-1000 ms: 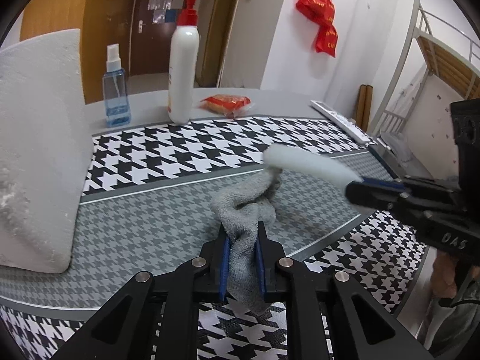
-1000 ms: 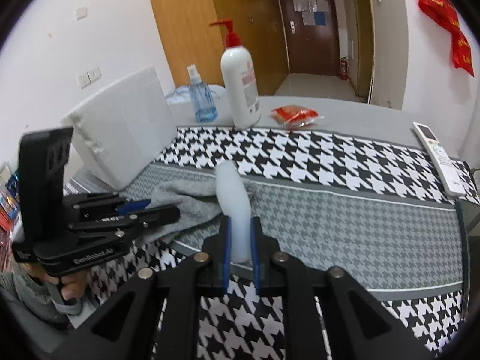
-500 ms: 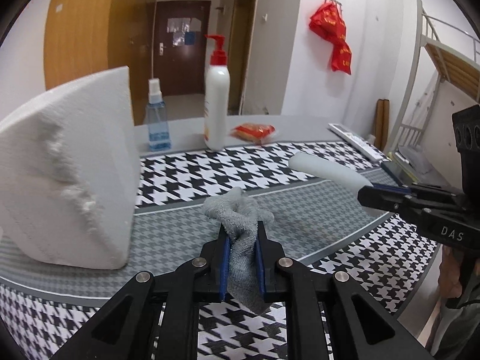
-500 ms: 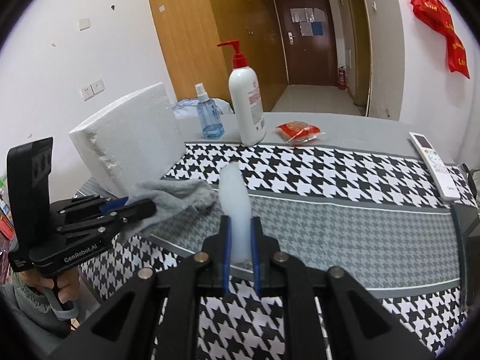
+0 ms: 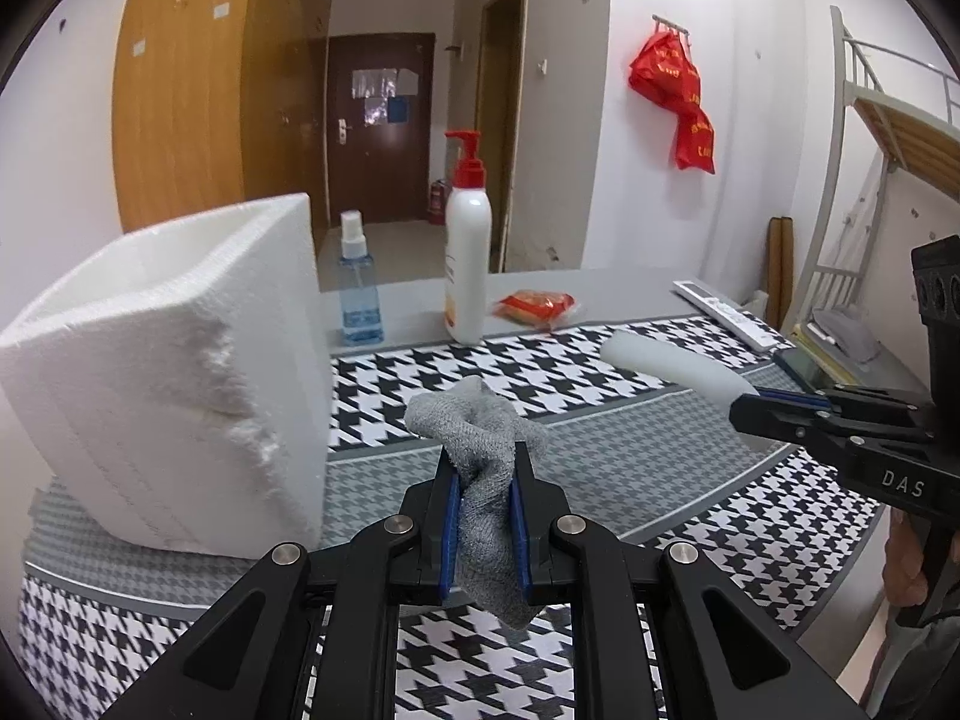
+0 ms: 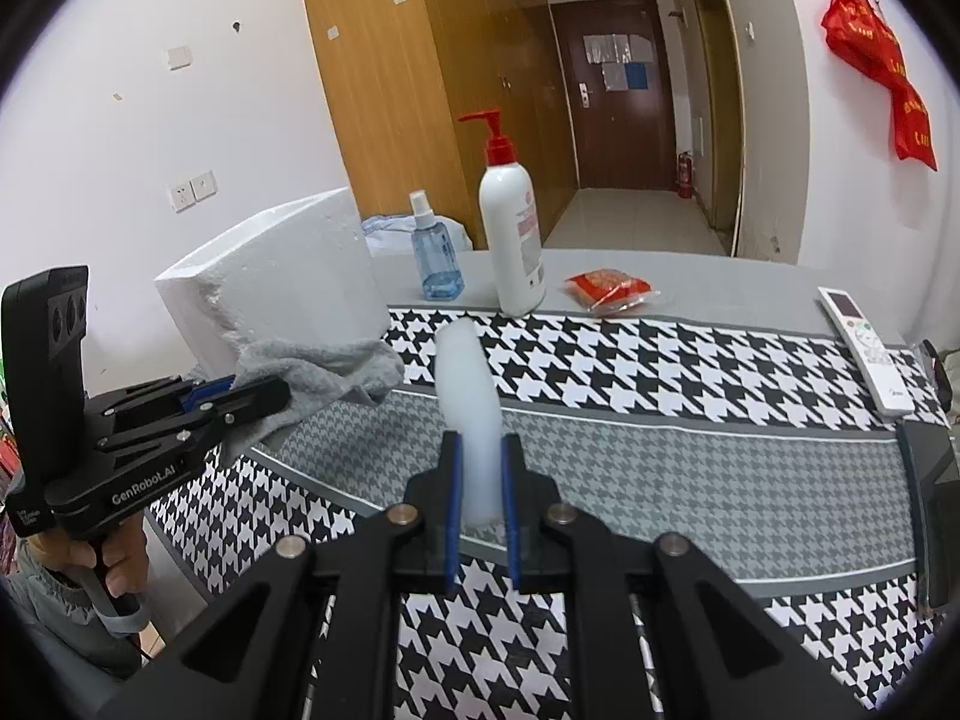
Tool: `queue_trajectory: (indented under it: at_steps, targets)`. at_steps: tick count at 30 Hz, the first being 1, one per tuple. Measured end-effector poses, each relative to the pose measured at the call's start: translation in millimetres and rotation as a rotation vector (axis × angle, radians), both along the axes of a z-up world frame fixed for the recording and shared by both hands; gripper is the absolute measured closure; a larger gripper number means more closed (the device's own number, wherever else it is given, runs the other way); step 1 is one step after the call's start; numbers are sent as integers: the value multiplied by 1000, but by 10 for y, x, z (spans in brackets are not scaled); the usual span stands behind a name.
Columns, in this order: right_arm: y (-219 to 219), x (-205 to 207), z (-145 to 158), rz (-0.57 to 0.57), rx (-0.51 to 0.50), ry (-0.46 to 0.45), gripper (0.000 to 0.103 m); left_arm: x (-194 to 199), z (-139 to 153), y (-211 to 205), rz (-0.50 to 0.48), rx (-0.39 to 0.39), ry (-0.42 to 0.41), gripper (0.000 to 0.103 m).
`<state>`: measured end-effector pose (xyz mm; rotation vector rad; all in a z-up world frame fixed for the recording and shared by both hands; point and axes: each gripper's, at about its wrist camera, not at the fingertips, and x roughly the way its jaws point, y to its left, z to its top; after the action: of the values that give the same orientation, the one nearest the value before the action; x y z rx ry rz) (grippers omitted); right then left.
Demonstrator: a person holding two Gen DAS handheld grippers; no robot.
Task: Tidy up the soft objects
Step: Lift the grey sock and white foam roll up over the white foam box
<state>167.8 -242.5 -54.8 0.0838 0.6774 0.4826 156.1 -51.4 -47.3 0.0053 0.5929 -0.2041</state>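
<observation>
My left gripper (image 5: 485,468) is shut on a crumpled grey cloth (image 5: 480,438) and holds it above the houndstooth table mat. In the right wrist view the left gripper (image 6: 258,396) and the grey cloth (image 6: 318,369) are at the left. My right gripper (image 6: 480,456) is shut on a white foam roll (image 6: 468,384) that points away from me. In the left wrist view the right gripper (image 5: 756,405) and the foam roll (image 5: 672,366) are at the right. An open white foam box (image 5: 174,372) stands left of the cloth, also seen in the right wrist view (image 6: 288,276).
A white pump bottle (image 5: 468,252), a blue spray bottle (image 5: 360,294) and a red snack packet (image 5: 537,305) stand at the table's far edge. A white remote (image 6: 864,354) lies at the right. A dark device (image 6: 933,492) sits at the right edge.
Both grippers have risen with their loads. The grey cloth has come off the mat, and the foam box now shows its open top.
</observation>
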Motion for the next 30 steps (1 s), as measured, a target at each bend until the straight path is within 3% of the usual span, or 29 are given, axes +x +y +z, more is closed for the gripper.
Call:
queue_trajectory:
  at_steps: [22,30]
  targets:
    - [73,-62,198,-9,-12,-25,88,-104,276,136,61,22,-94,87]
    - [185,-119,376,-1,-36,-88,88,-199,449,184,82,28,-135,87]
